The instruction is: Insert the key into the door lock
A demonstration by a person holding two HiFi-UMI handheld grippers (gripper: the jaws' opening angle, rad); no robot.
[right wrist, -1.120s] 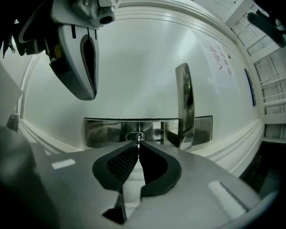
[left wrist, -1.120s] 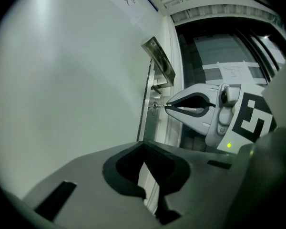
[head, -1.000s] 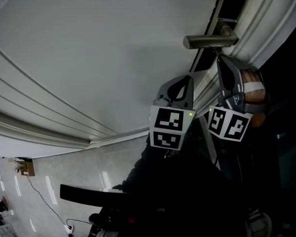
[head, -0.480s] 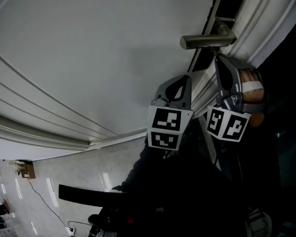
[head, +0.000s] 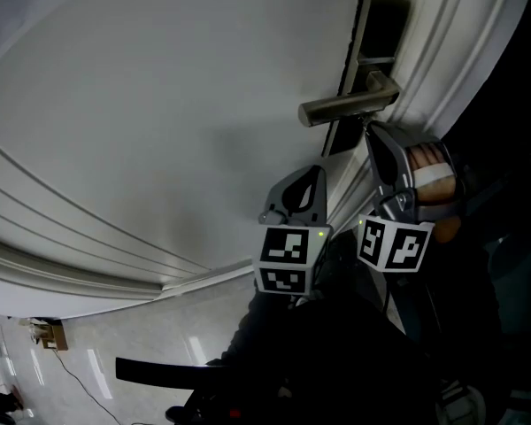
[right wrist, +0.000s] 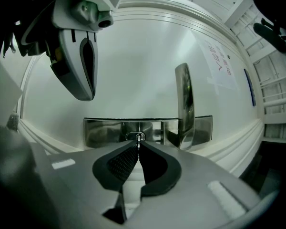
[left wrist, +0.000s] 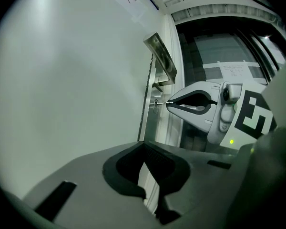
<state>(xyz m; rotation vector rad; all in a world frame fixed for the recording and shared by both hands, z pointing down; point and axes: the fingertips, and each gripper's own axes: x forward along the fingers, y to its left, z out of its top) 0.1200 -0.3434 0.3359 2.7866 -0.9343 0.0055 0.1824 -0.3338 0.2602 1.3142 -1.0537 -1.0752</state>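
Right gripper (right wrist: pixel 138 145) pinches key (right wrist: pixel 138 140), seemingly touching lock (right wrist: pixel 132 136).

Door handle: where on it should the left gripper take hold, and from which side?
Probably near the free end of the door handle, jaws across its slim bar, coming from below on the left gripper side. The lever stands clear there, while the right gripper with the key crowds the pivot end.

Grey left gripper (head: pixel 311 177), black-white marker cube (head: pixel 288 259)
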